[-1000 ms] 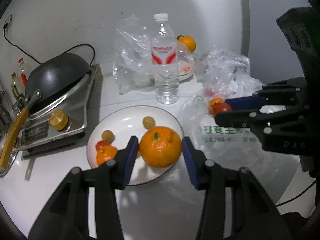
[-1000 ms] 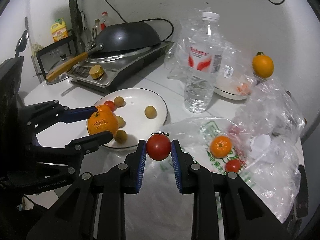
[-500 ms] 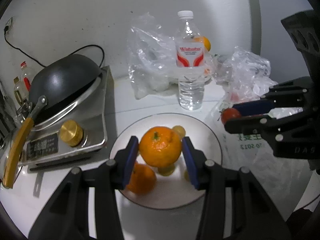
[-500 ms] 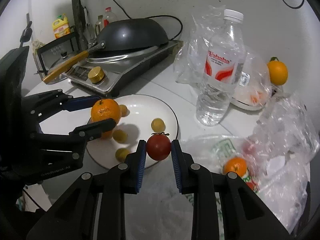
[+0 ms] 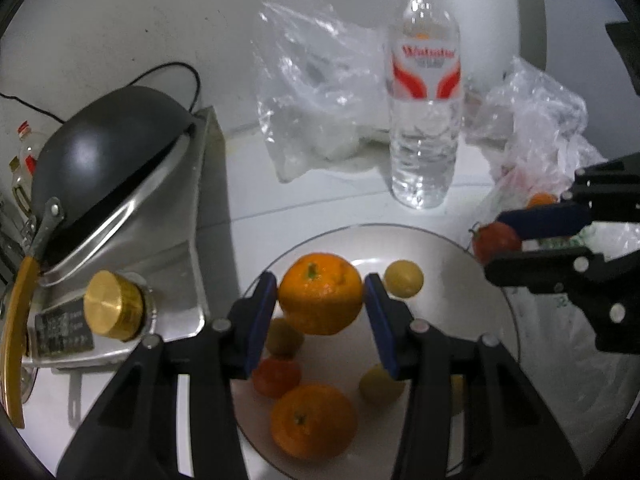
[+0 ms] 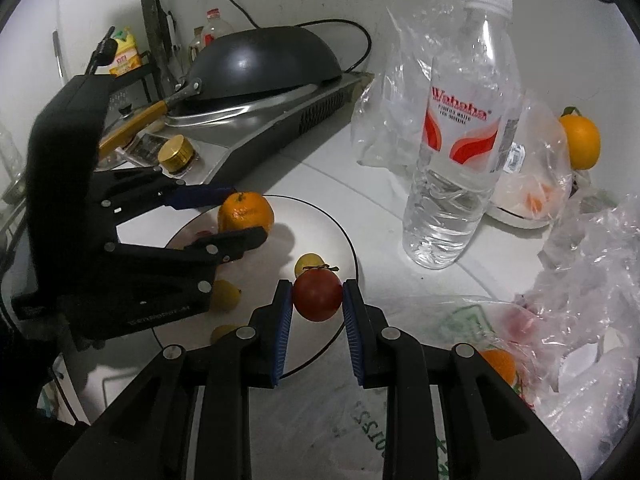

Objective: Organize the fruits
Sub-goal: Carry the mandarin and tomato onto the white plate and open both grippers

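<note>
Both grippers carried forward since earlier frame, now over plate (image 5: 472,264).
Left gripper (image 5: 320,300): jaws clamped on orange (image 5: 320,298) at widest girth; firm rind, moderate weight, tolerates squeeze.
Right gripper (image 6: 317,300): jaws clamped on tomato (image 6: 317,294); light, thin-skinned, slick, bruises easily, wants gentle pressure.

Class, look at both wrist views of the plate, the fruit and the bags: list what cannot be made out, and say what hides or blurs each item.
- Left wrist view: water bottle cap, cut off by the top edge.
- Left wrist view: a yellow fruit on the plate, partly behind the left gripper.
- Right wrist view: reddish items in the clear bag, blurred by crinkled plastic.
- Right wrist view: bag print, partly hidden by the right gripper.
</note>
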Motion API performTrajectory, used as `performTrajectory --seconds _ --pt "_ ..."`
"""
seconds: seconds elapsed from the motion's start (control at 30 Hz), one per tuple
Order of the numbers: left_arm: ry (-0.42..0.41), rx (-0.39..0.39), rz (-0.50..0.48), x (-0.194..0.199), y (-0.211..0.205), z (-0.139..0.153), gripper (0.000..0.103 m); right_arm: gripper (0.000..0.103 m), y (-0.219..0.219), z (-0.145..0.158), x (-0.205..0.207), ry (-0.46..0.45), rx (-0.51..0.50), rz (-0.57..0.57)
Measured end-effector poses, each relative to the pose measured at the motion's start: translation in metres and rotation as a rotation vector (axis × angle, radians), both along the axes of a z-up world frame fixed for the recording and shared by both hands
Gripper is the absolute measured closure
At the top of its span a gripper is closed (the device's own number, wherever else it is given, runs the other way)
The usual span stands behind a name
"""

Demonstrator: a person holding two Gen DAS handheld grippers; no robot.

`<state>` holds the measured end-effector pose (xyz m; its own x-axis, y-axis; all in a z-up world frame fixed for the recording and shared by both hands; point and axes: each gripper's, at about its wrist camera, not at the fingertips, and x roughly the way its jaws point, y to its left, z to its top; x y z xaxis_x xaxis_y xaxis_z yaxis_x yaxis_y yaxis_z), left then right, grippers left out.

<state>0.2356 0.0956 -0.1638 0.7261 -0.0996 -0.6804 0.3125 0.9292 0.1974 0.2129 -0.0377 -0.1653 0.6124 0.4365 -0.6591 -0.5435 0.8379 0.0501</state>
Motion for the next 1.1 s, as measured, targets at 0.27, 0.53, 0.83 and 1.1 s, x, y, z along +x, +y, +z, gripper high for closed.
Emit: performTrajectory --seconds 0.27,0.53,0.83,1.1 --pt "-0.031 0.016 0.021 0.005 0.0 0.002 0.056 0.076 0.006 -0.003 0.009 -0.002 -0.026 0.004" --pt "-0.075 -0.067 0.05 -0.02 0.023 0.017 0.052 0.076 0.036 -0.01 0.002 0.027 -0.05 0.056" --pt "-0.095 -0.139 0.117 -0.053 0.06 0.023 0.052 0.076 0.068 -0.014 -0.002 0.054 -0.078 0.088" --pt "-0.099 -0.16 0.128 -0.069 0.07 0.024 0.052 0.076 0.074 -0.01 0.003 0.067 -0.049 0.056"
